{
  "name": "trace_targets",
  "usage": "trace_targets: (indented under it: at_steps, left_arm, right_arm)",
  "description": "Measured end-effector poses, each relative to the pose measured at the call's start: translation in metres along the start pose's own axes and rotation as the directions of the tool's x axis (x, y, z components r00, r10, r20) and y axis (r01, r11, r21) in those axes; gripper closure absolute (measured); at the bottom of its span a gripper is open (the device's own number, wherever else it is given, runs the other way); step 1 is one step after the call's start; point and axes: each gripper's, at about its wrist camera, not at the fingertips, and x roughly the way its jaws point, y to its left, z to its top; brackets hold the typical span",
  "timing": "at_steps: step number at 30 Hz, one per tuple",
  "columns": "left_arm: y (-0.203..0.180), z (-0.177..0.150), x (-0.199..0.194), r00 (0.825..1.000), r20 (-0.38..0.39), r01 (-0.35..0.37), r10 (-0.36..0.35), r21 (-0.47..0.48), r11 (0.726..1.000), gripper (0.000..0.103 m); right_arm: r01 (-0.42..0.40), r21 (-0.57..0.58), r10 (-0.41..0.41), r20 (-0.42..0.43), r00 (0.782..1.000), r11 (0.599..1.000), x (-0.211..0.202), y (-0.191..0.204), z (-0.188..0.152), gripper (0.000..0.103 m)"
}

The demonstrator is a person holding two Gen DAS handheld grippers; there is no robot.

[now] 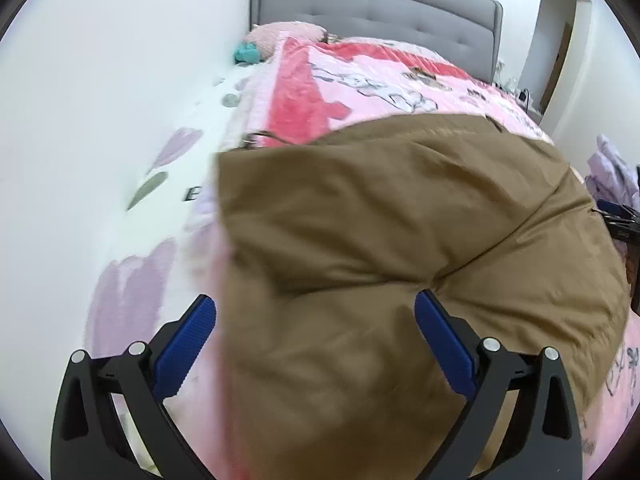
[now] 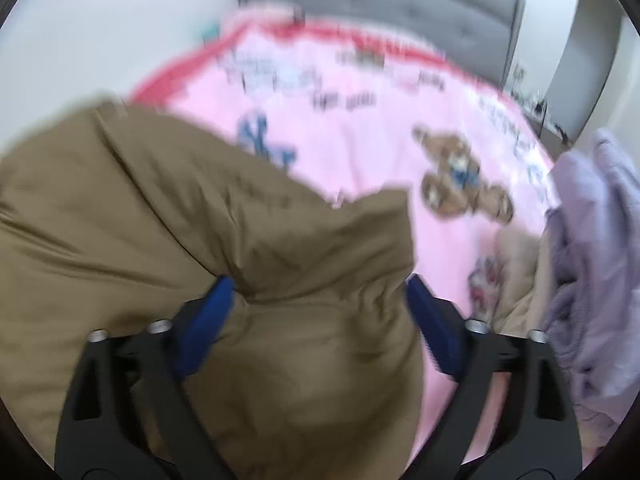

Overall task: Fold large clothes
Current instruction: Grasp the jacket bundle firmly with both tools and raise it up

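From the left wrist we see our left tool [image 1: 316, 340] spread wide and released, its blue pads [image 1: 186, 344] standing apart over the near left edge of the brown padded coat [image 1: 380, 240]. One pad lies off the coat's edge, over the pink blanket [image 1: 360, 80]; the other sits against a crease in the brown cloth without pinching it, so nothing is grasped. The coat lies on the blanket at the near end of the bed, well short of the grey headboard [image 1: 380, 8], and looks doubled over into a thick pad. We judge it was laid here because this stretch of the blanket gives flat room to fold on.

From the right wrist, a blurred view, our right tool [image 2: 320, 320] is likewise released, jaws as wide as they go, straddling the near right corner of the coat [image 2: 200, 220]. The cloth bulges between the pads but neither presses on it. Farther from the headboard and to the right of the coat, a lilac garment [image 2: 592, 260] lies heaped, probably waiting its turn. With both tools free at opposite sides of the coat, we judge a fold has just been set down and the next hold is to be chosen.
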Motion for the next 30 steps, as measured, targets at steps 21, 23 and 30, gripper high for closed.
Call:
trace_targets:
  at_steps: [21,23,30]
  left_arm:
    - [0.056,-0.048,0.09,0.911,-0.237,0.264,-0.338,-0.295,0.918,0.004]
    - [0.051,-0.05,0.095,0.885,-0.266,0.305,-0.382,-0.289,0.907,0.004]
    - [0.05,-0.042,0.109,0.823,-0.365,0.351,-0.436,-0.276,0.895,0.004]
  right_arm:
    - [-0.177,0.219,0.237,-0.286,0.929,0.96,0.058,-0.067,-0.068,0.008]
    - [-0.204,0.264,0.279,-0.288,0.916,0.943,0.061,-0.076,-0.075,0.008]
    - [-0.307,0.375,0.433,-0.323,0.841,0.875,0.077,-0.092,-0.084,0.008]
